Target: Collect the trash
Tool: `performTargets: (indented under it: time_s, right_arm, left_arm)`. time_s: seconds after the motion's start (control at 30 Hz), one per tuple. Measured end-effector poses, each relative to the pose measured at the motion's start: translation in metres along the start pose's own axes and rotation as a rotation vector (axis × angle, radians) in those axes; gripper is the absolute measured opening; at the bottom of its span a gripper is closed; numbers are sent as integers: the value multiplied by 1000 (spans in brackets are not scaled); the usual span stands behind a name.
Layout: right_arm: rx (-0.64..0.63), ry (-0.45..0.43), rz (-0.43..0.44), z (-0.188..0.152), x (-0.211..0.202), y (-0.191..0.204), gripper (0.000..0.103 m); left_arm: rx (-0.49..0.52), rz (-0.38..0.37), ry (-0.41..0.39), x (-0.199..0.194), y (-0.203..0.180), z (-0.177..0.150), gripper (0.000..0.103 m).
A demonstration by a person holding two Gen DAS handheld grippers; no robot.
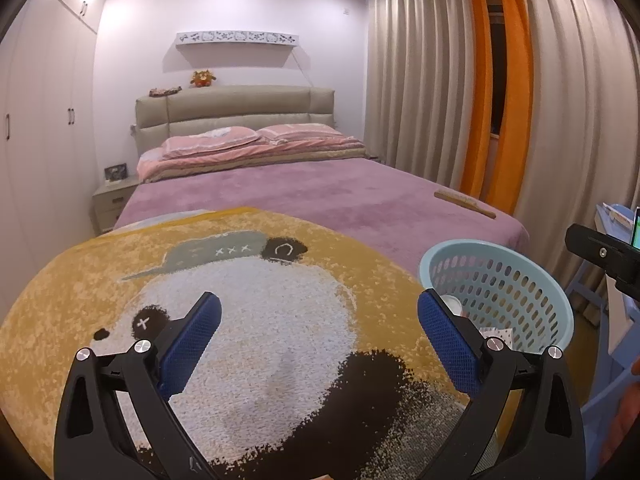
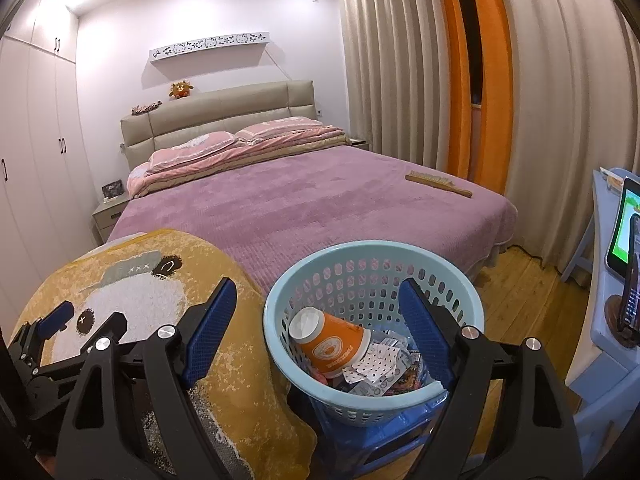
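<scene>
A light blue perforated basket (image 2: 472, 308) stands on a blue stool (image 2: 384, 436) at the foot of the bed. Inside it lie an orange paper cup (image 2: 336, 348) on its side and several crumpled wrappers (image 2: 384, 364). My right gripper (image 2: 316, 304) hovers open above the basket's near rim, nothing between its blue pads. In the left wrist view the basket (image 1: 500, 280) sits to the right, and my left gripper (image 1: 318, 320) stands open and empty over the yellow panda rug (image 1: 260, 300). In the right wrist view the left gripper (image 2: 76, 324) shows at the far left.
The panda rug (image 2: 224, 380) drapes over the foot of a purple-covered bed (image 2: 312, 204). A wooden brush (image 2: 438, 183) lies on the bed's right side. Curtains (image 2: 400, 80) hang at right. A pale blue desk (image 2: 600, 320) with a lit screen (image 2: 624, 232) stands on the right; wardrobes line the left.
</scene>
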State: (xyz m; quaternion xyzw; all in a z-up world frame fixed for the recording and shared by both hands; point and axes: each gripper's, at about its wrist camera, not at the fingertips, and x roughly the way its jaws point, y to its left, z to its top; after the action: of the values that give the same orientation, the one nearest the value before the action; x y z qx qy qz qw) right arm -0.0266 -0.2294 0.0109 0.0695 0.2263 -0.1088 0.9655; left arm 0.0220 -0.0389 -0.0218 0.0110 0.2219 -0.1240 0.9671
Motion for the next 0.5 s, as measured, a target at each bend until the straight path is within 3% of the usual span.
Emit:
performTargets:
  time_s: [0.5]
  right_arm:
    - [4,-41,-14,9,-22,7,79]
  left_arm:
    - [13,-11,-11,-4,-4,0,96]
